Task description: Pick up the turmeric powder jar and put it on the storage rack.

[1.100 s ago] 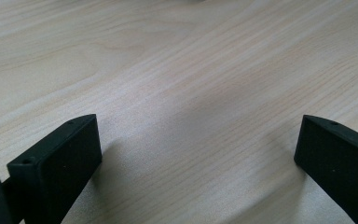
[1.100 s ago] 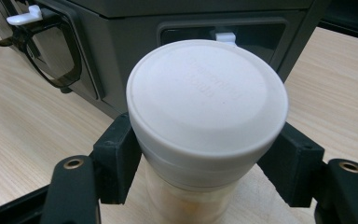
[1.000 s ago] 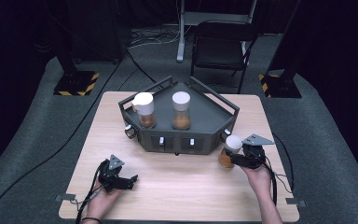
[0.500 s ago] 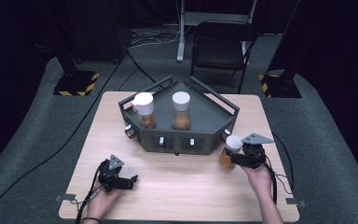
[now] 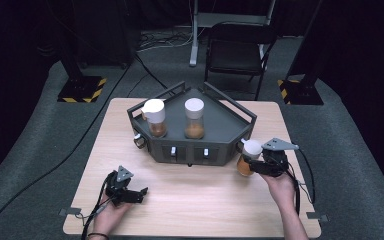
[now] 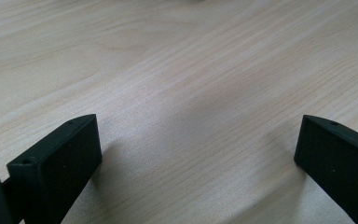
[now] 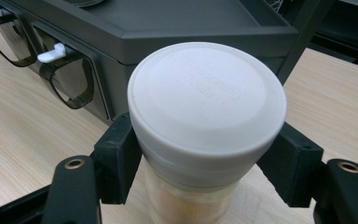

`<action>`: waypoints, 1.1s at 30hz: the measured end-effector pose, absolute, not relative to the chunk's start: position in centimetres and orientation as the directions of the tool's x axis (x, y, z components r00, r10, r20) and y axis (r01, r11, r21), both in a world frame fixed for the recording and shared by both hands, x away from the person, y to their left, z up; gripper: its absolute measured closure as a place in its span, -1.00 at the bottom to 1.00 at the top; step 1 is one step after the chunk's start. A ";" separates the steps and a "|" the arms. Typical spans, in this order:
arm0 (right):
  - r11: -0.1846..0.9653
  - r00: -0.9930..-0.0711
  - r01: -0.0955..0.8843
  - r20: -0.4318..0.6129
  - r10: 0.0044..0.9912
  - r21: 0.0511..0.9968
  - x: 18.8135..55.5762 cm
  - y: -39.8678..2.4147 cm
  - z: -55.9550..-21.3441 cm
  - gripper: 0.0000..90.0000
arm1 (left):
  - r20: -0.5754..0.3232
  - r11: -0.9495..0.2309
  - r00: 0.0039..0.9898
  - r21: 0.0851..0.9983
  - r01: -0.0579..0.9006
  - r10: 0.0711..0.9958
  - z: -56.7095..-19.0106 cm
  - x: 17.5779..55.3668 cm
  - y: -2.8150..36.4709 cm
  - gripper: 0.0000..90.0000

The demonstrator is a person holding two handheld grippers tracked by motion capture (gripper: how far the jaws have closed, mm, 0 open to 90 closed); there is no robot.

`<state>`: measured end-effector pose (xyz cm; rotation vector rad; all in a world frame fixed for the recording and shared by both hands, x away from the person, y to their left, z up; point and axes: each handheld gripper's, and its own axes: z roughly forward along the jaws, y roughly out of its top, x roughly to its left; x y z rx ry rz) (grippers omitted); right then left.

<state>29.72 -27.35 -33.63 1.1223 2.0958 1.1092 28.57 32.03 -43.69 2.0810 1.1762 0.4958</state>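
Note:
A dark grey angular rack [image 5: 220,132] stands at the back middle of the wooden table [image 5: 190,195]. Two white-capped jars of brown powder stand on it: one at the left [image 5: 154,118] and one in the middle [image 5: 194,118]. My right gripper [image 5: 254,165] is shut on a third white-capped jar [image 5: 247,157] beside the rack's right front corner. In the right gripper view the black pads [image 7: 119,163] press the jar [image 7: 205,112] just under its cap. My left gripper [image 5: 139,192] rests near the front left of the table, open, with bare wood [image 6: 191,116] between its jaws.
The rack's front face [image 7: 70,81] has cut-out slots with small white clips. A black chair [image 5: 237,55] and stand bases with yellow-black stripes [image 5: 80,90] sit on the floor behind the table. Cables trail from both grippers toward the table's front edge.
My right gripper has lifted the jar slightly beside the rack. The left gripper has stayed where it was.

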 end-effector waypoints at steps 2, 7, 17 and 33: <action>0.330 -0.527 0.422 -0.067 0.847 0.844 29.6 -27.2 -33.3 -0.25 | -0.005 -0.355 0.518 0.722 0.594 0.856 -43.7 28.6 32.0 -1.00; 0.333 -0.531 0.412 -0.074 0.844 0.848 29.5 -27.2 -32.4 -0.25 | -0.005 -0.355 0.518 0.722 0.594 0.856 -43.7 28.6 32.0 -1.00; 0.338 -0.528 0.397 -0.089 0.844 0.853 29.6 -27.0 -30.7 -0.25 | -0.005 -0.355 0.518 0.722 0.594 0.856 -43.7 28.6 32.0 -1.00; 0.340 -0.526 0.358 -0.113 0.843 0.870 29.9 -26.3 -27.6 -0.25 | -0.005 -0.355 0.518 0.722 0.594 0.856 -43.7 28.6 32.0 -1.00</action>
